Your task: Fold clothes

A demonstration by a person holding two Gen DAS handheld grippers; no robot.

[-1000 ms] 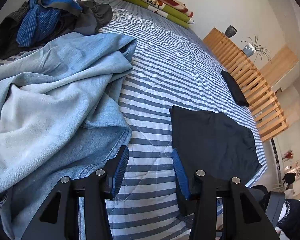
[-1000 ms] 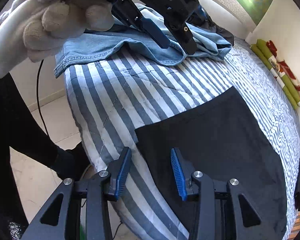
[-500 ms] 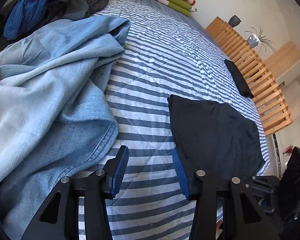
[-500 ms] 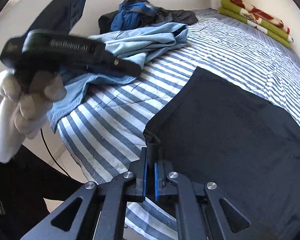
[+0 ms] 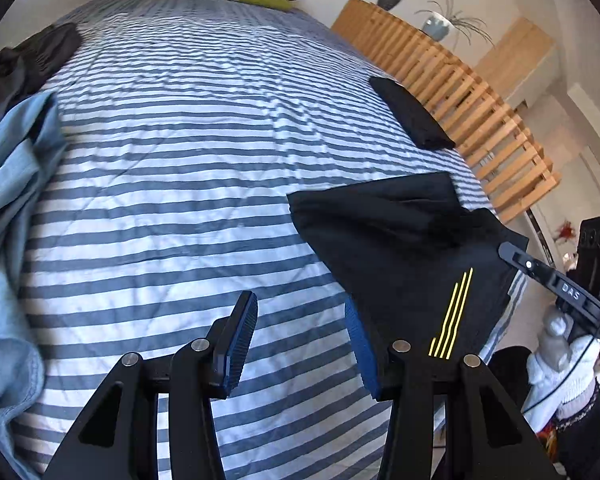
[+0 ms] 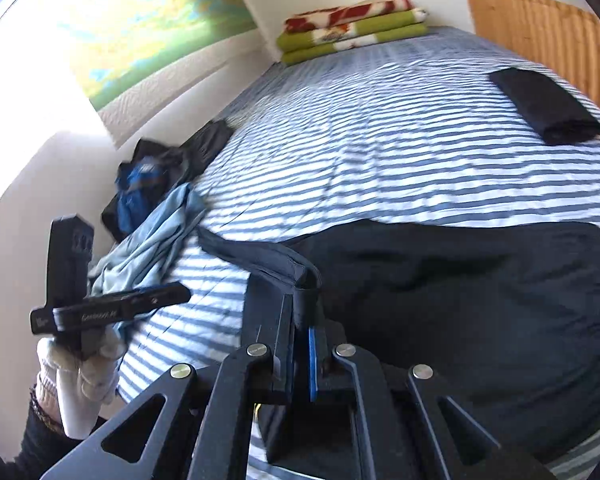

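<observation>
A black garment [image 5: 412, 248] with yellow stripes lies on the striped bed near its front right corner. In the right wrist view the same black garment [image 6: 460, 292] has one edge lifted, and my right gripper [image 6: 300, 312] is shut on that edge. My left gripper [image 5: 300, 332] stands open over the striped cover; the garment's near corner drapes over its right finger, with nothing between the fingers. A folded black garment [image 5: 412, 116] rests by the wooden rail; it shows again as the folded black garment [image 6: 548, 104].
A light blue denim garment [image 5: 8, 208] and a dark pile of clothes [image 6: 156, 172] lie along the bed's left side. Folded green and red blankets [image 6: 352, 28] sit at the head. A slatted wooden rail [image 5: 472, 100] borders the right side. A gloved hand [image 6: 76, 372] holds the left gripper.
My right gripper, shut on the black garment's edge half a second ago, has lifted it and turned it back. My left gripper has swung right, away from the denim, toward the garment.
</observation>
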